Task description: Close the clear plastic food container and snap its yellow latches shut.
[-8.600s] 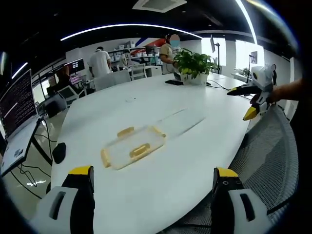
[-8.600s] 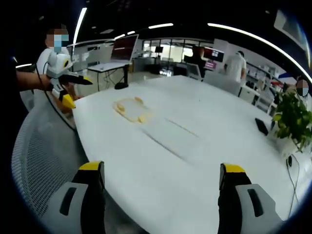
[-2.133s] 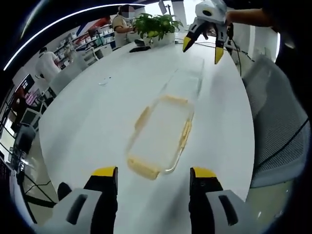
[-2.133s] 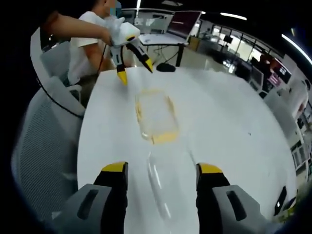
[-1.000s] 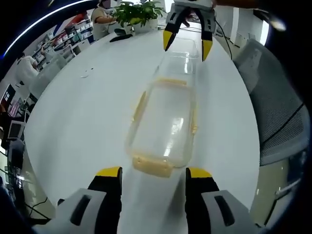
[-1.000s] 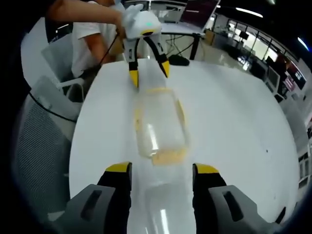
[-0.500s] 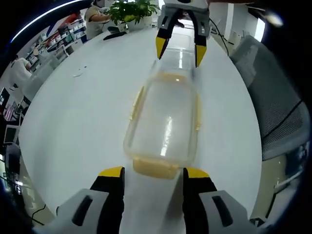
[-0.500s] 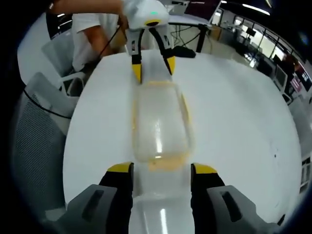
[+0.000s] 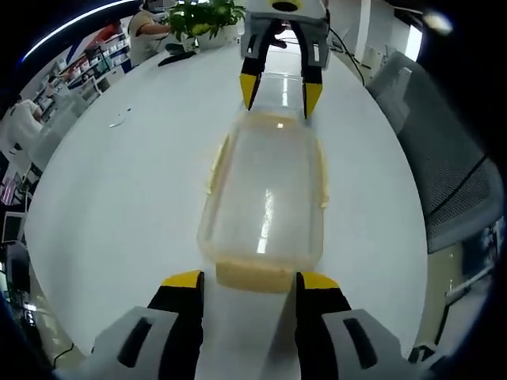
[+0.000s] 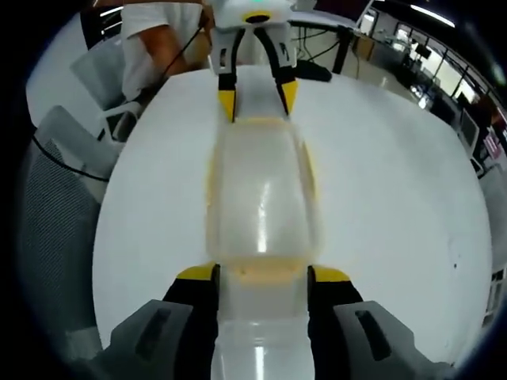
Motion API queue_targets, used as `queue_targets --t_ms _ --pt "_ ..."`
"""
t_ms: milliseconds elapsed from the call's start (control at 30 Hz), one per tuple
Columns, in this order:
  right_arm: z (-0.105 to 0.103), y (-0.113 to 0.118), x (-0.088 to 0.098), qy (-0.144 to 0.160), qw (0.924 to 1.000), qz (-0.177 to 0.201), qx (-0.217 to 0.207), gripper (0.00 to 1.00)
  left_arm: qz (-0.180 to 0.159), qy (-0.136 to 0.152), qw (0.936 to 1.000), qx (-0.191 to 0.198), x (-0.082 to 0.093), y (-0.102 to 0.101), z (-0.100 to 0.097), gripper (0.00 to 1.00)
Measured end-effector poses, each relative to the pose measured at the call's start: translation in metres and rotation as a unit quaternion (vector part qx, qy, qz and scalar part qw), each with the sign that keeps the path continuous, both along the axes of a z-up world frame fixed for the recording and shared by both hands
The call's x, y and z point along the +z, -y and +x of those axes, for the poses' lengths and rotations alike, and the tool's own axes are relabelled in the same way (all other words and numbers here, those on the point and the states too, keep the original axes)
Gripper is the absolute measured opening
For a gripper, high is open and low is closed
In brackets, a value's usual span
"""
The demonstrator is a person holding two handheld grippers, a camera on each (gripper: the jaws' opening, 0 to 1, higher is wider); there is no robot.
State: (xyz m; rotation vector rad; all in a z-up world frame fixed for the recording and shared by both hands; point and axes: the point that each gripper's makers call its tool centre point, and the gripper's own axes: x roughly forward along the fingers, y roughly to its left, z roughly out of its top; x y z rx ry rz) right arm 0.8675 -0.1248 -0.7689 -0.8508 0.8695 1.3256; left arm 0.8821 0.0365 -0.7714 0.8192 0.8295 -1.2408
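While both grippers' fingers stand spread, the clear rounded container lies between them on the glossy white table.

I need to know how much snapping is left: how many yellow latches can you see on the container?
4: near end latch between the left gripper jaws, far end latch, and side latches.

A white oval table carries the clear container lengthwise near its edge (yellow latches along its sides); a potted plant stands at the far end.
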Motion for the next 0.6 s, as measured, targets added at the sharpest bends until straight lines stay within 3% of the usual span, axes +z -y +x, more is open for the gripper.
queue_targets --t_ms 400,600 --pt "0.002 0.008 -0.018 -0.011 0.9989 -0.043 0.014 0.40 0.015 -0.022 0.9994 -0.022 -0.009 0.002 0.000 0.38" --pt "0.008 0.008 -0.018 -0.015 0.9989 -0.044 0.006 0.38 0.010 -0.029 0.9992 -0.026 -0.009 0.004 0.003 0.34"
